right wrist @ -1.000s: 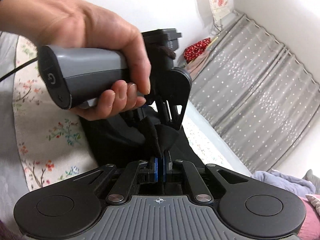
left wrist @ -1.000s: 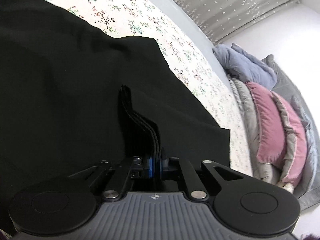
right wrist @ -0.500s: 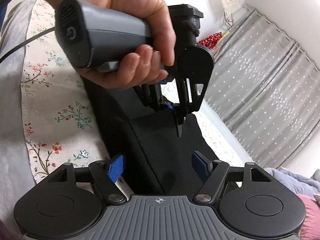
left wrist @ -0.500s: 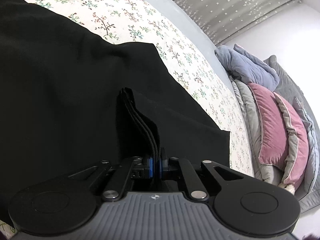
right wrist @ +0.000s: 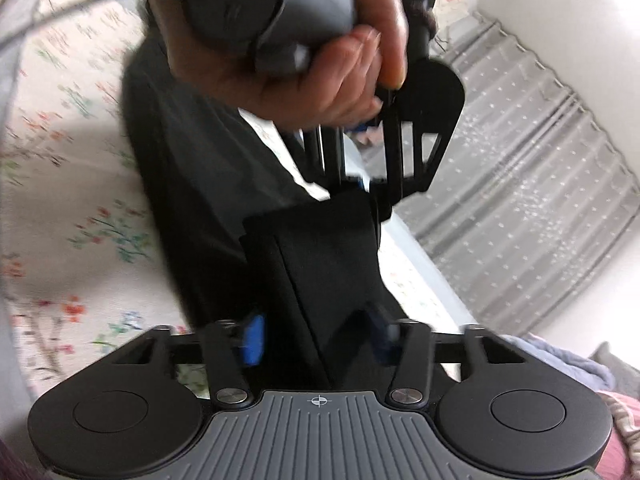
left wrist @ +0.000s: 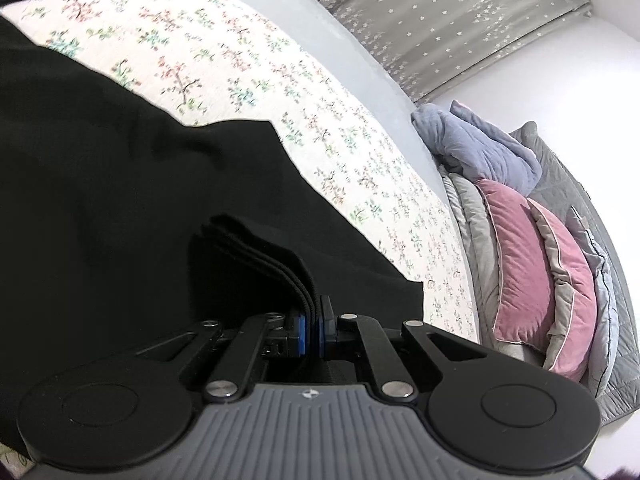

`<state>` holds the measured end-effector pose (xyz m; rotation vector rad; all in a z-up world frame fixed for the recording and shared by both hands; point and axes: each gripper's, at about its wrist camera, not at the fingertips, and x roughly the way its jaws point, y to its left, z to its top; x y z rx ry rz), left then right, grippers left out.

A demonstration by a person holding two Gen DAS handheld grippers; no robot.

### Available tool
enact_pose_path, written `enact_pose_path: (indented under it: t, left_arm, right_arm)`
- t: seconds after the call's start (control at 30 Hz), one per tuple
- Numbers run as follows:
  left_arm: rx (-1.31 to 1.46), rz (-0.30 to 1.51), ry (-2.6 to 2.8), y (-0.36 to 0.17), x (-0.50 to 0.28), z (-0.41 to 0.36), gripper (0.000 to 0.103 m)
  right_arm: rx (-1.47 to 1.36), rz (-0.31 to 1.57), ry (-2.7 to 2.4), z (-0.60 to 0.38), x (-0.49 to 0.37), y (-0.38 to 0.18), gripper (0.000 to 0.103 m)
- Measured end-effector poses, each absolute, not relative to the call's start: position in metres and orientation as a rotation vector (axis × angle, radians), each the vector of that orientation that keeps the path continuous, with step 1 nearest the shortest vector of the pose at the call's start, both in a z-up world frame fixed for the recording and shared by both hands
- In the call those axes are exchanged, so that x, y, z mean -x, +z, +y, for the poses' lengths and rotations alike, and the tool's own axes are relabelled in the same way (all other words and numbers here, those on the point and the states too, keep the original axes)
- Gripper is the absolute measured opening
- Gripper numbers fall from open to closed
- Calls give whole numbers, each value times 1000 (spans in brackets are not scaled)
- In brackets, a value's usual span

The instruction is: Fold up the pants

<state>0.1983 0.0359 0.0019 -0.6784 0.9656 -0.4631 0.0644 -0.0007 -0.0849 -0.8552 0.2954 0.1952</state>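
Note:
Black pants (left wrist: 120, 200) lie spread over the floral bed sheet (left wrist: 240, 60). My left gripper (left wrist: 312, 320) is shut on a stack of several folded layers (left wrist: 260, 260) at the pants' edge and holds them lifted. The right wrist view shows a hand (right wrist: 312, 80) holding that left gripper (right wrist: 366, 190) above, with the black cloth (right wrist: 320, 260) hanging from it. My right gripper (right wrist: 316, 340) sits just below, its jaws closing. The hanging fold lies between the blue pads (right wrist: 252, 340), which stand apart from it.
Pink and grey pillows (left wrist: 520, 260) and a blue-grey blanket (left wrist: 472, 148) are piled at the bed's right end. A grey starred curtain (left wrist: 440, 12) hangs behind the bed. A dark cable (right wrist: 60, 12) crosses the sheet at the upper left.
My right gripper let go of the pants' edge, swung wide open, then narrowed again. The left gripper rose with its stack of layers, which it still grips.

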Motion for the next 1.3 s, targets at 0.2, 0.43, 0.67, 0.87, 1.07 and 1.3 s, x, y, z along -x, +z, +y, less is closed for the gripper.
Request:
enact_pose_path:
  t: [0.2,0.43,0.67,0.87,1.07,1.3]
  left_arm:
    - [676,972,-455,4,-209,43,19]
    - [568,958,-503,17,-226,51,19]
    - [543,897,-537,29,-232,82,19]
    - [442,798,-488,43,-234,125,19]
    - [309,731,-415,45,-242,185,19]
    - [256,699,-315,22,-247,239,19]
  right_arm:
    - [852,273,168,7,-66,-85,3]
    - [665,257,180,-6,-69,-53,2]
    - [463,325,251,0,-90,-26,2]
    - [417,325,308,43,-113,-24,3]
    - [355,340,385,103,-132,-32,3]
    - [318,394,484,164,-152,-41,2]
